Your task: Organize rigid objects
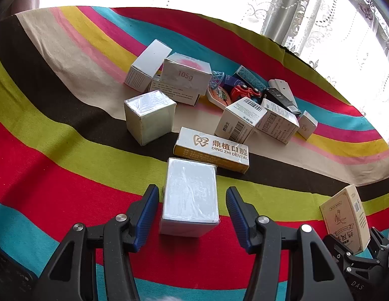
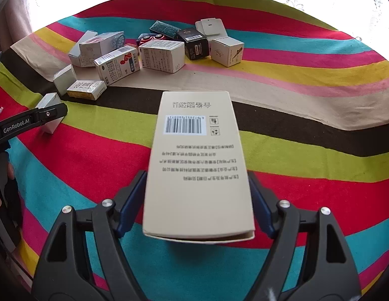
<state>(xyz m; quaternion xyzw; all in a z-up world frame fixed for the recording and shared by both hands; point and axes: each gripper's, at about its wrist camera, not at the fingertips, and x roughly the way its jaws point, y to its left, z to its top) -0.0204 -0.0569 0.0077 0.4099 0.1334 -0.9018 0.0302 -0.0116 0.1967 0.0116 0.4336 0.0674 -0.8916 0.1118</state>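
Beige cardboard, a tall box (image 2: 198,165), is clamped between the closed fingers of the right gripper (image 2: 197,200) above the striped cloth (image 2: 307,195). A foil-wrapped box (image 1: 190,195) on that cloth is straddled, untouched, by the spread left gripper (image 1: 191,209).

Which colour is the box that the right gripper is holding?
Beige box with black print and a barcode; the right wrist view shows it best.

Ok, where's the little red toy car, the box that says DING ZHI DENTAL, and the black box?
red toy car (image 1: 245,92), left wrist view, on its body.
Ding Zhi Dental box (image 1: 212,148), left wrist view, top face.
black box (image 2: 195,43), right wrist view, its front label.
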